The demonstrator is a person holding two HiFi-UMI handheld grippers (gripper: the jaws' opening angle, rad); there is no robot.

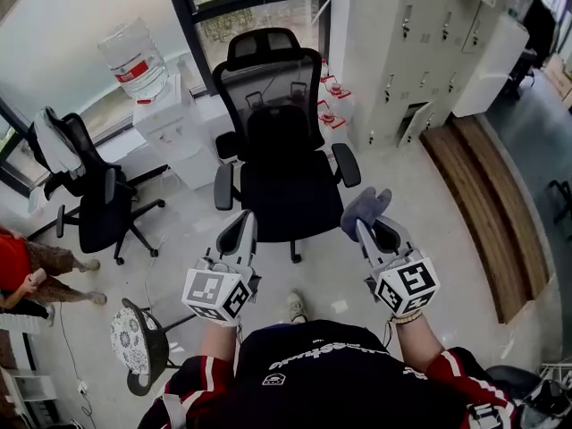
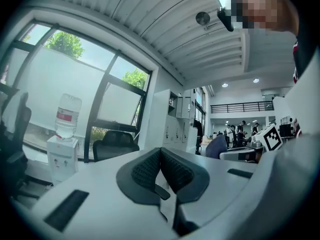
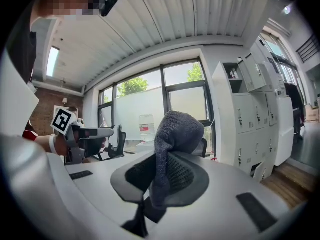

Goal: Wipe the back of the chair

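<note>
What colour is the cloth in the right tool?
The cloth is dark grey, clearest in the right gripper view.

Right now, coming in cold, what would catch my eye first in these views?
The black mesh office chair stands in the centre of the head view, its seat toward the person and its backrest toward the window. Near the seat's right front corner, the right gripper is shut on a grey cloth that bunches up above its tips. The left gripper is level with it on the other side, shut with nothing in it.
</note>
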